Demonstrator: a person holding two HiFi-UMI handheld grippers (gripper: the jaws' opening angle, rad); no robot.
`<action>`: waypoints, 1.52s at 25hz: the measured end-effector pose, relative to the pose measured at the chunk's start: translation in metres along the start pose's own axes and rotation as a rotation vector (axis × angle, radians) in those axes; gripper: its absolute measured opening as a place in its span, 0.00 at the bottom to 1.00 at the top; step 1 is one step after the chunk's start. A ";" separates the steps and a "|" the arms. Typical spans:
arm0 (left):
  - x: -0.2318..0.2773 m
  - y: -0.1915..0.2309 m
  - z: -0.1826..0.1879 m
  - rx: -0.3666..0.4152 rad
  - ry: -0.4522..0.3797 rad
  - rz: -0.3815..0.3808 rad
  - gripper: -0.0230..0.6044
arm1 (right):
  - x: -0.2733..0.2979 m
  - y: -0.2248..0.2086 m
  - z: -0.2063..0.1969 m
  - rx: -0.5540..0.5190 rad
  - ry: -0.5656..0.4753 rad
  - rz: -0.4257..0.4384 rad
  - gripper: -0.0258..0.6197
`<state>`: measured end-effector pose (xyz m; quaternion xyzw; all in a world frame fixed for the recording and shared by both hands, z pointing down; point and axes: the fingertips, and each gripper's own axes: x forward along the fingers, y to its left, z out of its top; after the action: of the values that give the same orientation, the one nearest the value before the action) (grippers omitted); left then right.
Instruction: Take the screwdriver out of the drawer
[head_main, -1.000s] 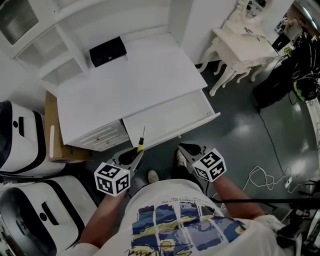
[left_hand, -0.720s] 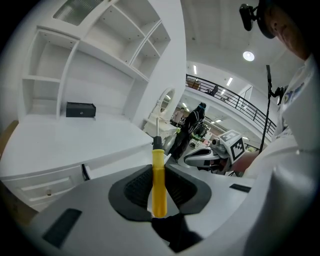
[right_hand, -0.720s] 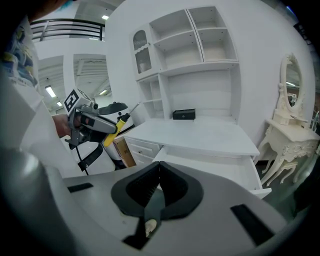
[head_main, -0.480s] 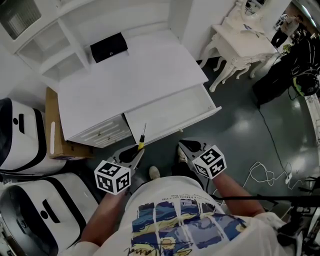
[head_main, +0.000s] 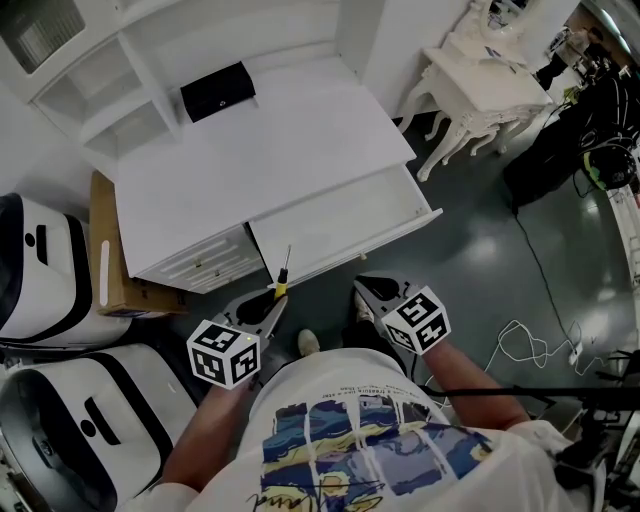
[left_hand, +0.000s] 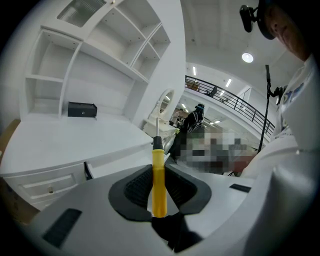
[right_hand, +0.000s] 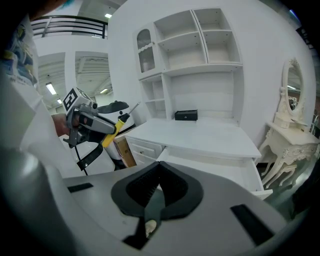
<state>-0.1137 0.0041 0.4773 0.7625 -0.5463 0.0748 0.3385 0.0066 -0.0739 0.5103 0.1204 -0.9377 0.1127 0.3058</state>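
The screwdriver (head_main: 282, 277) has a yellow handle and a thin metal shaft. My left gripper (head_main: 268, 303) is shut on the handle, and the shaft points up towards the open white drawer (head_main: 340, 222). In the left gripper view the yellow handle (left_hand: 159, 182) stands upright between the black pads, clear of the drawer. My right gripper (head_main: 366, 292) hangs to the right of it, below the drawer front, with its jaws shut and nothing in them (right_hand: 157, 186). The right gripper view also shows the left gripper (right_hand: 92, 125) holding the screwdriver (right_hand: 118, 126) in the air.
The white desk (head_main: 260, 160) carries a small black box (head_main: 216, 91), with shelves behind it. A cardboard box (head_main: 104, 262) and white-and-black machines (head_main: 40, 275) stand at the left. An ornate white side table (head_main: 480, 80) and floor cables (head_main: 530, 352) are at the right.
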 end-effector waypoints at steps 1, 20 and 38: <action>0.000 0.000 0.000 0.000 -0.001 0.000 0.17 | 0.000 0.001 0.000 -0.001 0.000 0.001 0.08; 0.000 -0.003 -0.007 0.001 0.008 0.001 0.17 | 0.001 0.002 -0.004 -0.005 -0.002 -0.001 0.08; -0.001 0.007 -0.009 0.004 0.020 0.001 0.17 | 0.013 0.007 -0.002 -0.017 -0.002 0.001 0.08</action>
<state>-0.1182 0.0089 0.4865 0.7621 -0.5430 0.0836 0.3425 -0.0046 -0.0684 0.5190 0.1175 -0.9390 0.1047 0.3059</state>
